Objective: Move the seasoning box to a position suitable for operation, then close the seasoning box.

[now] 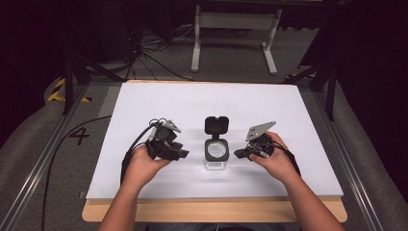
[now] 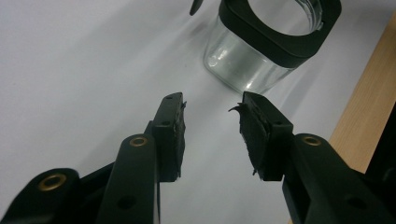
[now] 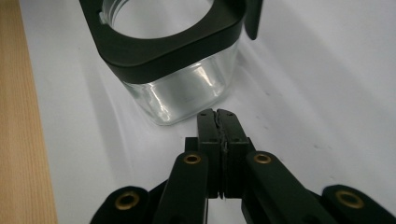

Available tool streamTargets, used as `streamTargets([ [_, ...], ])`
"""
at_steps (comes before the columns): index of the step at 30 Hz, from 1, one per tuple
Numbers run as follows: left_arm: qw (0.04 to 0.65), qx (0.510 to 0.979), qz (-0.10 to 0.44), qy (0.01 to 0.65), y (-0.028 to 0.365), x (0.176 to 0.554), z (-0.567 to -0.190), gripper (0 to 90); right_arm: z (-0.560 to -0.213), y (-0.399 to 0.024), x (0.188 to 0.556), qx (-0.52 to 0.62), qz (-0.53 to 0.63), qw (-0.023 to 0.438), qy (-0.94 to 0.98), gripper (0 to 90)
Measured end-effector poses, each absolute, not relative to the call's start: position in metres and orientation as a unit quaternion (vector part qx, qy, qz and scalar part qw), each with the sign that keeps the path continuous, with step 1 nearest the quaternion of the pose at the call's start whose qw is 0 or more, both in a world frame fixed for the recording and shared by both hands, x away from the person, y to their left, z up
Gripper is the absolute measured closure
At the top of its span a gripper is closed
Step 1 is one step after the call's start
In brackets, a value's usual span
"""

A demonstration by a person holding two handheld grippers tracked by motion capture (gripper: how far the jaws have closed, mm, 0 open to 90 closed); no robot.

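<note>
High view: a "4" [image 1: 79,135] marks the floor; left tongs [image 1: 184,154] gape empty, right tongs [image 1: 236,153] pressed closed beside the jar [image 1: 216,153].

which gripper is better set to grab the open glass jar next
Probably the left. The left gripper has its jaws apart and aimed at the glass jar, with nothing between them. The right gripper sits as near the jar's other side, but its jaws are shut.

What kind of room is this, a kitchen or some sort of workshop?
Likely a lab or recording studio, not a kitchen: a white board on a metal-framed table, loose cables across grey carpet, dark curtains around. One glass jar stands between two hand-held grippers.
</note>
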State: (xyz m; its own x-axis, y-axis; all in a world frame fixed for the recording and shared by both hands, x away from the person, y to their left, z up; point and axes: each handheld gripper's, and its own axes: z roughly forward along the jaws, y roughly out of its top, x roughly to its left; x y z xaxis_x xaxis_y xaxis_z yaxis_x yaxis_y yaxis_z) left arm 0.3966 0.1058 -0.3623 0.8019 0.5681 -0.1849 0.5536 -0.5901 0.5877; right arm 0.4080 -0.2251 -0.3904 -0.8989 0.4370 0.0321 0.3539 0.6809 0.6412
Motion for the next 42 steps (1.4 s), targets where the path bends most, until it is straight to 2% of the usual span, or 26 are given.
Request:
streamTargets([
  [13,0.327,0.908,-0.018,0.262,0.092,0.385,-0.354,73.9,-0.35,-0.234,0.417,0.214,0.354,0.086,0.906,90.0],
  [14,0.329,0.909,-0.016,0.255,0.091,0.384,-0.354,75.9,-0.346,-0.234,0.418,0.214,0.354,0.087,0.906,90.0],
  [15,0.325,0.915,-0.011,0.237,0.088,0.381,-0.353,83.1,-0.341,-0.233,0.421,0.211,0.355,0.089,0.906,90.0],
  [16,0.325,0.915,-0.011,0.237,0.088,0.381,-0.353,86.6,-0.341,-0.233,0.421,0.211,0.355,0.089,0.906,90.0],
  [18,0.335,0.914,-0.009,0.229,0.085,0.378,-0.353,89.4,-0.334,-0.231,0.422,0.211,0.355,0.091,0.906,90.0],
  [39,0.325,0.925,-0.037,0.193,0.054,0.378,-0.373,89.8,-0.293,-0.2,0.441,0.183,0.394,0.099,0.895,90.0],
  [42,0.334,0.923,-0.025,0.191,0.052,0.378,-0.378,89.8,-0.287,-0.191,0.448,0.18,0.393,0.102,0.896,90.0],
])
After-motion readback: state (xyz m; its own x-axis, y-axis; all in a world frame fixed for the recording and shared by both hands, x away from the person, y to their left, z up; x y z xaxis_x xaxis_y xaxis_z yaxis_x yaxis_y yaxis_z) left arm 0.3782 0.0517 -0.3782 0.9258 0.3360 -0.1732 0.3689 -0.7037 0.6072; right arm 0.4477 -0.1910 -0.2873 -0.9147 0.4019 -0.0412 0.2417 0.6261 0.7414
